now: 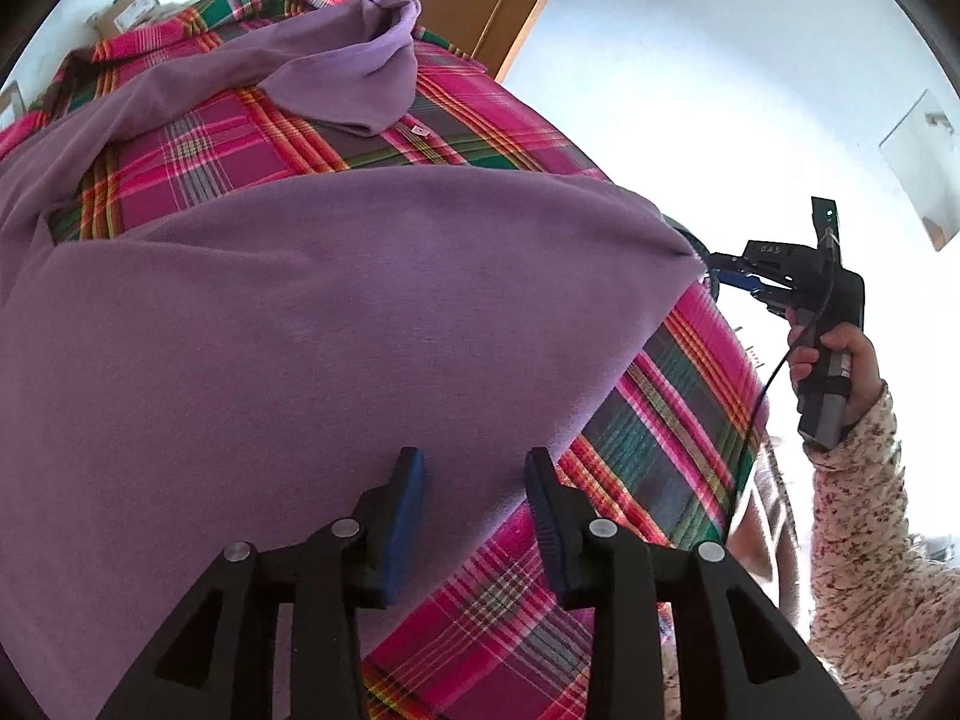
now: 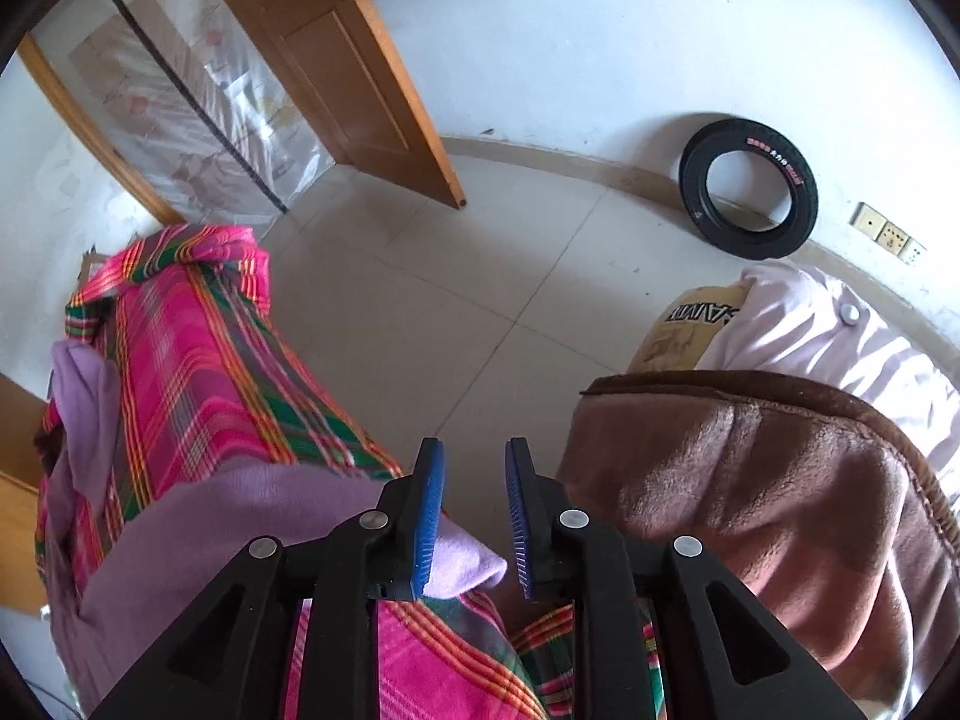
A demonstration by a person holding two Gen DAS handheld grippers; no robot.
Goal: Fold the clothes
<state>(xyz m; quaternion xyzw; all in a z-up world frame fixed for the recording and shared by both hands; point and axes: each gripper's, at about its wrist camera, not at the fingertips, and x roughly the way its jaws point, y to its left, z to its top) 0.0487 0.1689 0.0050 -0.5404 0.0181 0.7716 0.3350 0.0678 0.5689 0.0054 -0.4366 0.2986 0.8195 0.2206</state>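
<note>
1. A purple garment lies spread on a plaid cloth that covers the work surface; a sleeve lies bent across the far part of the cloth.
2. The left gripper hovers over the near edge of the garment with its jaws apart and nothing between them.
3. The right gripper stands with its jaws apart at a corner of the garment; the cloth tip sits between the blue pads, but they do not pinch it. In the left wrist view this gripper sits at the garment's right corner, held by a hand.
4. The body panel looks smooth and doubled over, so one fold may be laid.
5. Judged from this, the sleeve and the upper part are loose and left to fold; how many folds are done cannot be told.
</note>
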